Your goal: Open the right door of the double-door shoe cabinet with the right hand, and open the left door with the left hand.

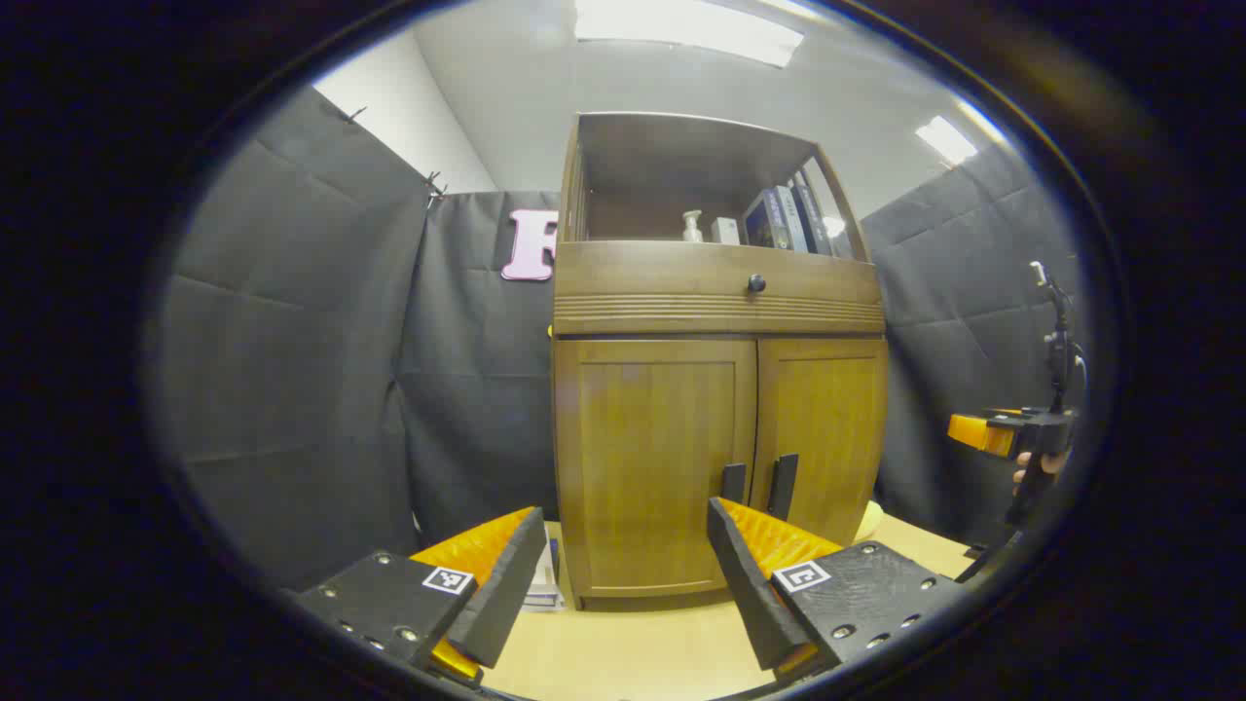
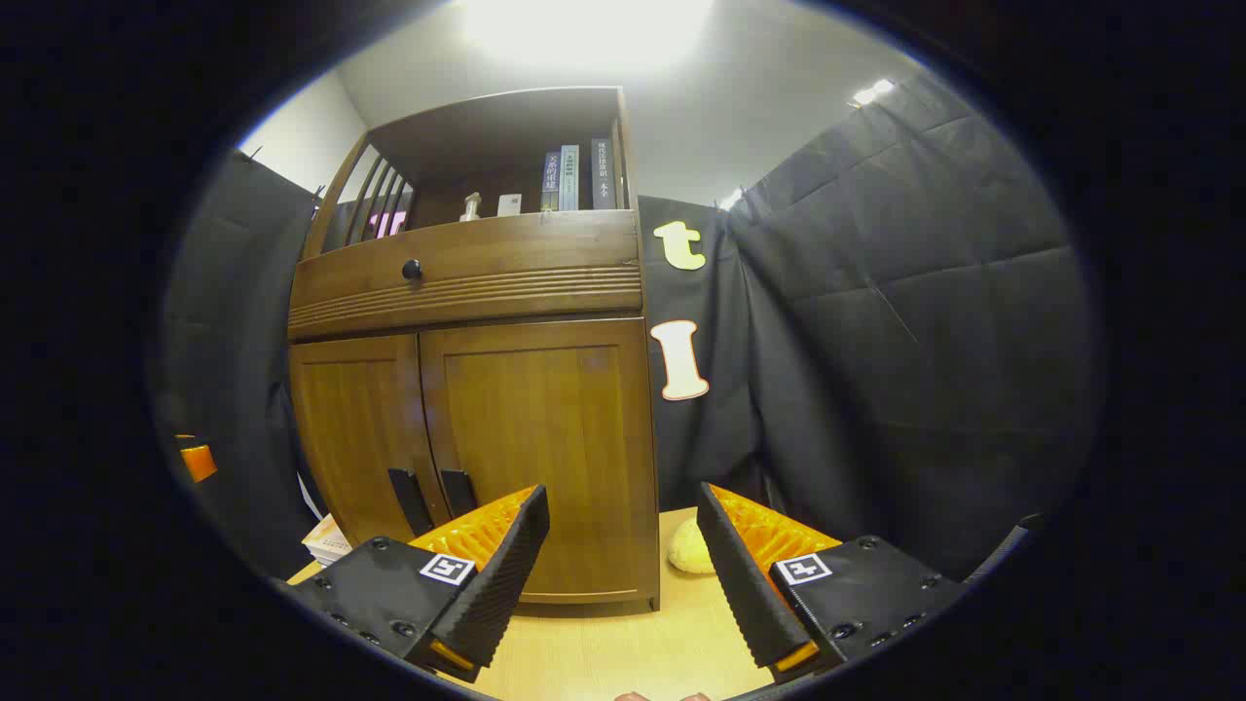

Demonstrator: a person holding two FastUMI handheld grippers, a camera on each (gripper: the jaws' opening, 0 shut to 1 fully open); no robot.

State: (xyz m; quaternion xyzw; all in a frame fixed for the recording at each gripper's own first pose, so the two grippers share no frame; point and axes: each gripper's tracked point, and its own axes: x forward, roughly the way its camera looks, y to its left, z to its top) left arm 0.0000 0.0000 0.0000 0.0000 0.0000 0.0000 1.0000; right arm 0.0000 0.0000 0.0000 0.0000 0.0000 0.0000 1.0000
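A brown wooden shoe cabinet stands on the table with both doors closed. In the left gripper view, the left door (image 1: 652, 458) and right door (image 1: 823, 428) meet at two dark handles (image 1: 733, 482) (image 1: 782, 485). My left gripper (image 1: 625, 513) is open a short way in front of the left door, touching nothing. In the right gripper view, the right door (image 2: 545, 428) and its handle (image 2: 458, 492) are just ahead. My right gripper (image 2: 621, 497) is open and empty, off the door's right part. The right gripper (image 1: 1003, 433) also shows far right, held by a hand.
The cabinet has a drawer with a round knob (image 1: 756, 283) and an open shelf with books (image 1: 779, 219). A yellowish soft lump (image 2: 691, 550) lies on the light wooden table (image 2: 623, 643) by the cabinet's right corner. Stacked books (image 2: 326, 538) lie at its left.
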